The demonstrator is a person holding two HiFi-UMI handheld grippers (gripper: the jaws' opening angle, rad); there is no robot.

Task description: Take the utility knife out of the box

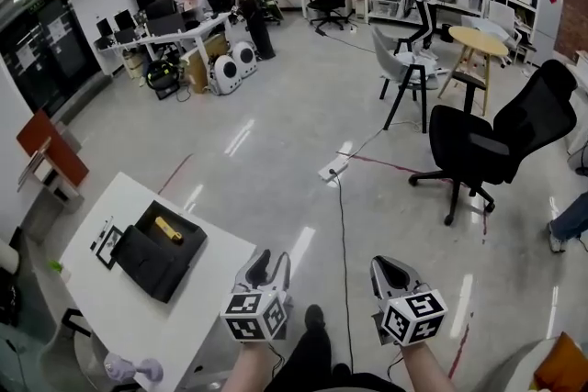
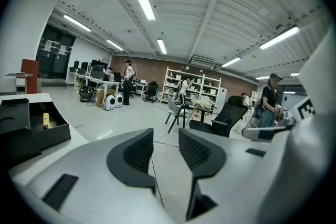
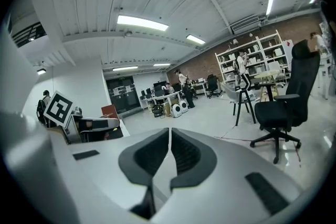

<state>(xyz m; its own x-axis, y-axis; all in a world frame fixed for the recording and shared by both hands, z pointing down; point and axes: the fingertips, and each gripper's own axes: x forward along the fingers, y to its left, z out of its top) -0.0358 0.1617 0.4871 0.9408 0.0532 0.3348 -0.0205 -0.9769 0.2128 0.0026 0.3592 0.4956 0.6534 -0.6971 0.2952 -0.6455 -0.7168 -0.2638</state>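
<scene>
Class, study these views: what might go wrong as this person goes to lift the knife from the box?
The box sits near the table edge; a nudge from the left tool might slide it off. The knife lies low inside, so walls may block the grip. The floor cable by the feet could trip them.

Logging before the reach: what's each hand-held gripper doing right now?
Left hand-held gripper: open, nothing between the jaws.
Right hand-held gripper: closed, holding nothing.

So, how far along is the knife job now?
Done: the box lies open on the table. In hand: nothing; the left gripper is open and empty, the right gripper shut, both short of the box. Left: grasp the yellow utility knife and lift it out.
</scene>
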